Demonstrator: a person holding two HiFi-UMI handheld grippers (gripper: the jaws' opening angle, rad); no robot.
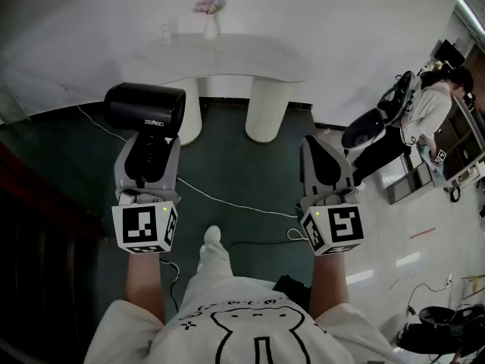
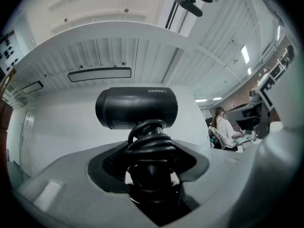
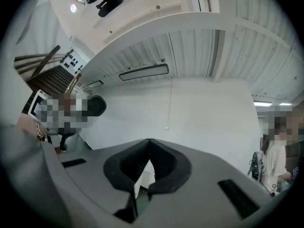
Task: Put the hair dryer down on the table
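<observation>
Head view, left tool [image 1: 149, 152] clenching cylindrical black hair dryer [image 1: 144, 106], right tool [image 1: 317, 145] closed, empty.

A white table with a smooth, curved, kidney-shaped top [image 1: 250, 59] stands against the pale wall on two thick round white legs, one to the left [image 1: 191, 112] and one to the right [image 1: 265, 108]. Near its back edge sits a small white vase [image 1: 211, 27] holding pale pink flowers [image 1: 209, 6], and just to the left of that a small clear glass [image 1: 166, 32]. The table stands on a dark green carpet [image 1: 242, 165]. A thin white cable [image 1: 227, 201] trails across the carpet from the left wall toward the right, and a black cable [image 1: 250, 243] lies nearer. To the right the carpet gives way to a glossy light tiled floor [image 1: 424, 211].
</observation>
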